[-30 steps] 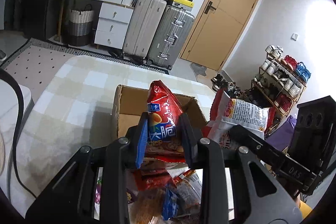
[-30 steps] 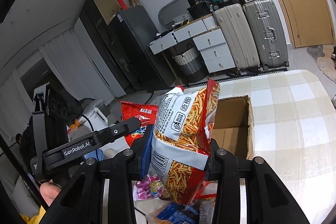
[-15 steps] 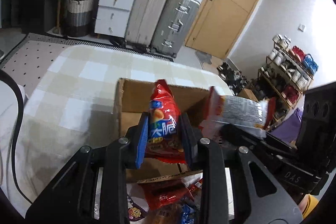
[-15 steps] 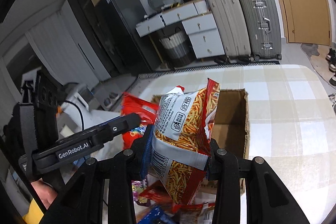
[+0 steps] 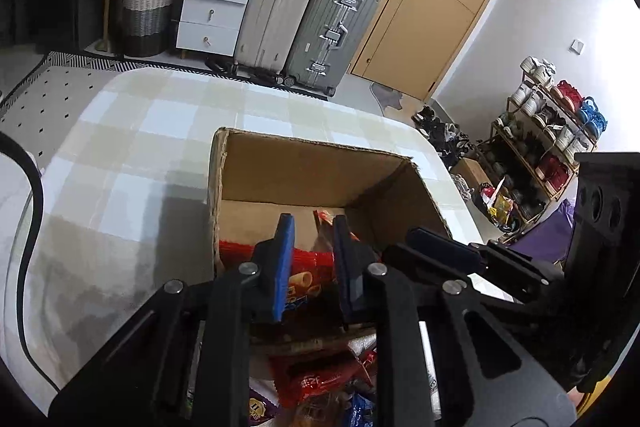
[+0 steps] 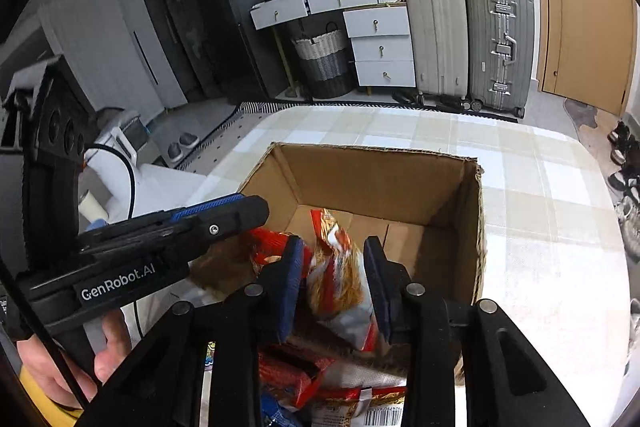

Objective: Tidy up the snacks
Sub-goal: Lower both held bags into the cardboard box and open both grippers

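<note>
Left gripper (image 5: pixel 310 263) and right gripper (image 6: pixel 332 279), side by side, both angled downward; fingers of each parted. A bare hand (image 6: pixel 80 355) grips the left handle.

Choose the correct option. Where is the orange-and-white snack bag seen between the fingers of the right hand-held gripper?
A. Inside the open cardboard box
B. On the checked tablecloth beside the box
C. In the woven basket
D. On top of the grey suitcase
A. The right wrist view shows the snack bag below the rim of the cardboard box, between the spread fingers of the right hand-held gripper.
</note>
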The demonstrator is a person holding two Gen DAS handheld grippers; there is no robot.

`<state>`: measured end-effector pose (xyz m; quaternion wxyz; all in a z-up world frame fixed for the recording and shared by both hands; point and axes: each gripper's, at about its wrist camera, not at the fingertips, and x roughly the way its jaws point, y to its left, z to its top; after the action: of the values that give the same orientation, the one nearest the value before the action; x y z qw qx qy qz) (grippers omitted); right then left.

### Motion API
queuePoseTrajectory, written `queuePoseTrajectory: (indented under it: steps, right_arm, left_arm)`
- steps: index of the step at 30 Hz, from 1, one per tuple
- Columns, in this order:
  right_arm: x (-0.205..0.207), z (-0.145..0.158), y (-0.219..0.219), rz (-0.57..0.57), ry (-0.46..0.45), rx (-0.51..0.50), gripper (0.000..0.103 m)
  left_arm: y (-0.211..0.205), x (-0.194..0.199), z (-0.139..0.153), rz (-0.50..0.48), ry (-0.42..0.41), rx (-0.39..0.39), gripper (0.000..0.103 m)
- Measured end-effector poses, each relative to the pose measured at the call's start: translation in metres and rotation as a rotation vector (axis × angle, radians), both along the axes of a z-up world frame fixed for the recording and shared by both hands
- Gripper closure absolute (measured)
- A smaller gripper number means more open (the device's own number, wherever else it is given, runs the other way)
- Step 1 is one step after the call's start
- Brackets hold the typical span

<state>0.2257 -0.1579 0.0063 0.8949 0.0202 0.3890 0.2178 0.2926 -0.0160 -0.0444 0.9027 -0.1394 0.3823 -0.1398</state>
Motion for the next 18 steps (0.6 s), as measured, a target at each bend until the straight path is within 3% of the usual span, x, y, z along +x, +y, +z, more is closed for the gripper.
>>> queuePoseTrajectory:
  steps: [18]
  right_arm:
    - [-0.011, 0.006, -0.006, -0.014, -0.019, 0.022, 0.07]
  left_arm:
    - [0.016, -0.012, 0.002, 0.014, 0.015, -0.037, 0.086]
